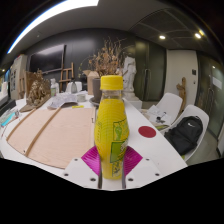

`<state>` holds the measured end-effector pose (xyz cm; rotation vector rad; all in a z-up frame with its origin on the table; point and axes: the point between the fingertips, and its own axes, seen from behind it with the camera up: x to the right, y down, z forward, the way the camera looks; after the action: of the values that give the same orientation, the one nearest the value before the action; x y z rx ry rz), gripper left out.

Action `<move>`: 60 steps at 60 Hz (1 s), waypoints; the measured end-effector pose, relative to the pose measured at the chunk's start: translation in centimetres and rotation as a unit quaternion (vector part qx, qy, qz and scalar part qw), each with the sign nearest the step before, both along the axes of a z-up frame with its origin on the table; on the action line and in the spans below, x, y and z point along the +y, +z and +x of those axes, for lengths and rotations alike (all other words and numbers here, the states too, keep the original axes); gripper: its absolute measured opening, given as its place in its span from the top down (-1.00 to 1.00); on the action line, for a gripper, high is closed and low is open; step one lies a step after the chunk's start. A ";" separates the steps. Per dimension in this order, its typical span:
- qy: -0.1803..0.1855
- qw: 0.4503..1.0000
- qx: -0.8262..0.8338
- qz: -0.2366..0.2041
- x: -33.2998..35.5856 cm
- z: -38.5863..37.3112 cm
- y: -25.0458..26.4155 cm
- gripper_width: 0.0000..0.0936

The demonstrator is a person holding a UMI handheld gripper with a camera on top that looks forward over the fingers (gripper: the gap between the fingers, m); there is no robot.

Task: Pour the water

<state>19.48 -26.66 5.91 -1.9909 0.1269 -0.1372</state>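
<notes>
A yellow-green plastic bottle [111, 125] with an orange cap stands upright between my fingers. My gripper [111, 160] is shut on the bottle, both magenta pads [92, 159] pressing its lower body from either side. The bottle's label shows green and yellow print. Its base is hidden behind the fingers. The bottle sits over a white round table [150, 150].
A large tan wooden board [58, 132] lies on the table to the left. A small red disc [147, 131] rests to the right of the bottle. White chairs [168, 106], one with a black bag [185, 134] on it, stand beyond the table. Dried plants [38, 90] stand at the far left.
</notes>
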 end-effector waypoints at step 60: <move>-0.039 0.557 0.829 0.045 17.7 -13.5 11.1 0.45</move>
<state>5.98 -8.93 17.02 -1.2990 1.3666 1.7142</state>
